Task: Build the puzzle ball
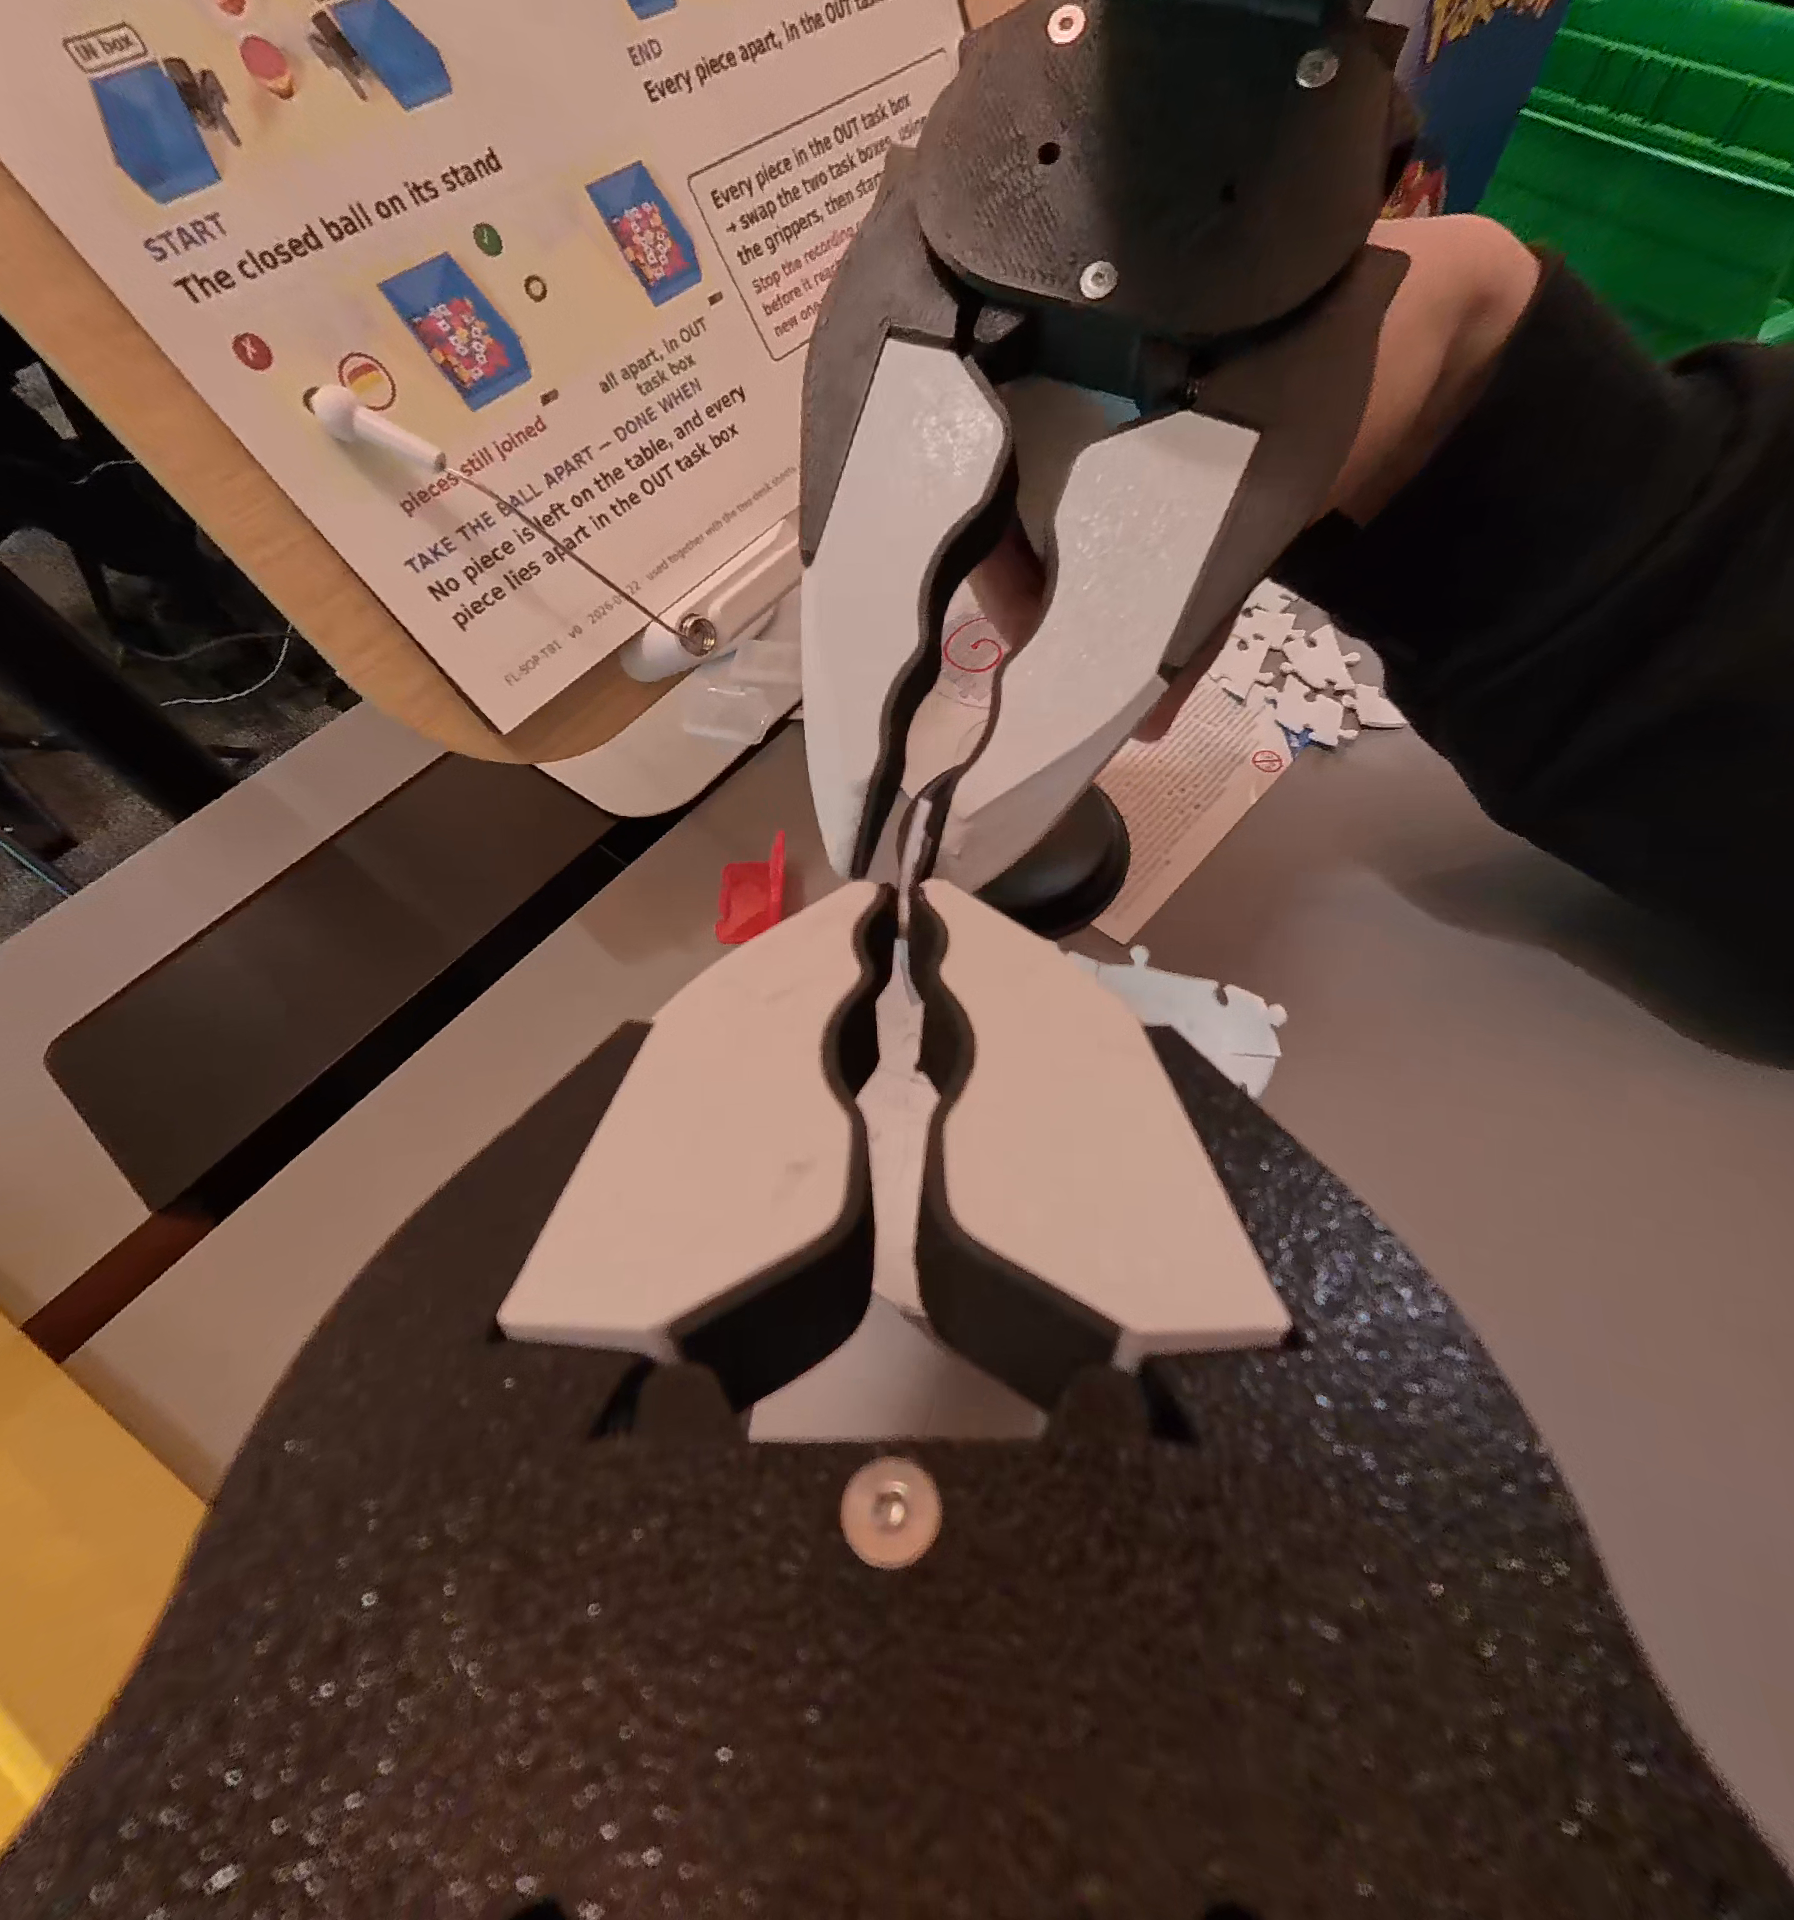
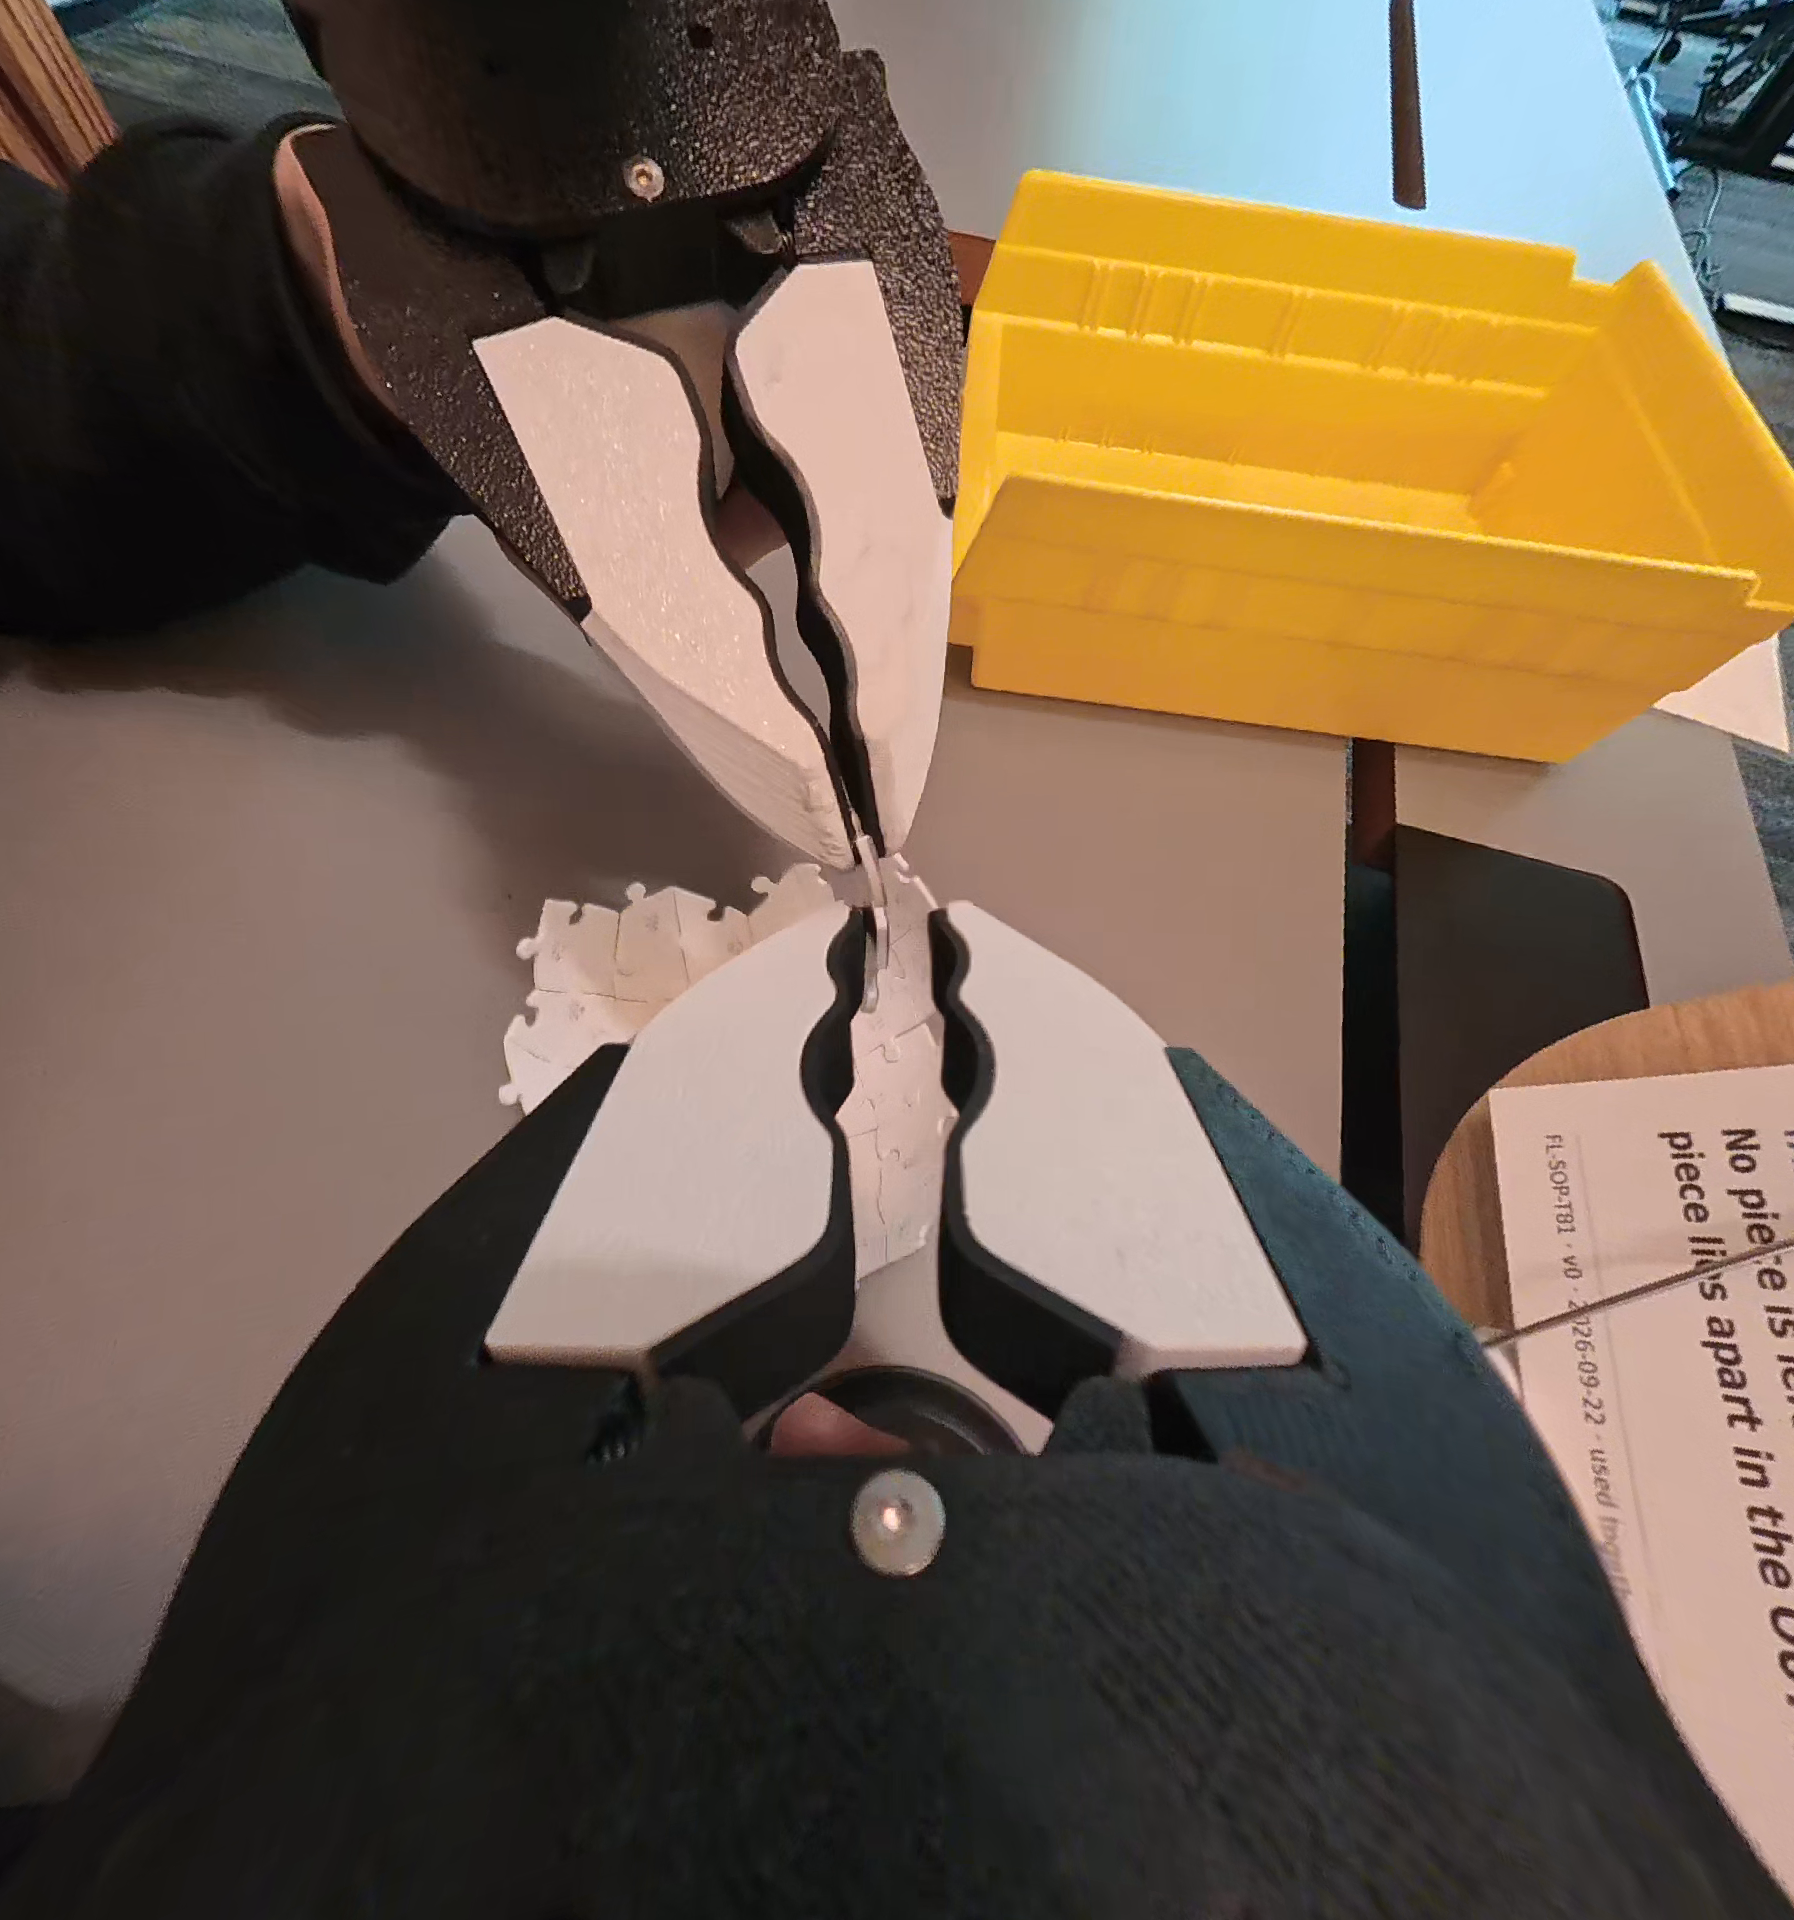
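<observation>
My left gripper (image 1: 900, 902) is shut on a thin white puzzle piece (image 1: 901, 997), seen edge-on between its pads. My right gripper (image 2: 891, 923) faces it tip to tip, nearly closed on another thin white piece (image 2: 876, 961). The two pieces meet between the tips, just above the grey table (image 2: 197, 883). The left gripper also shows in the right wrist view (image 2: 865, 844), and the right gripper in the left wrist view (image 1: 908, 847). A flat panel of joined white pieces (image 2: 612, 971) lies on the table under the tips. A black round stand (image 1: 1064, 868) sits behind.
A yellow bin (image 2: 1340, 488) stands on the table beyond the left gripper. A heap of loose pale pieces (image 1: 1298, 675) and a printed sheet (image 1: 1184, 800) lie by the stand. A red piece (image 1: 753, 891) lies alone. A wooden board with an instruction sheet (image 1: 519, 343) stands nearby, and a green bin (image 1: 1682, 166) farther off. Less than 4 cm separates the two grippers' tips.
</observation>
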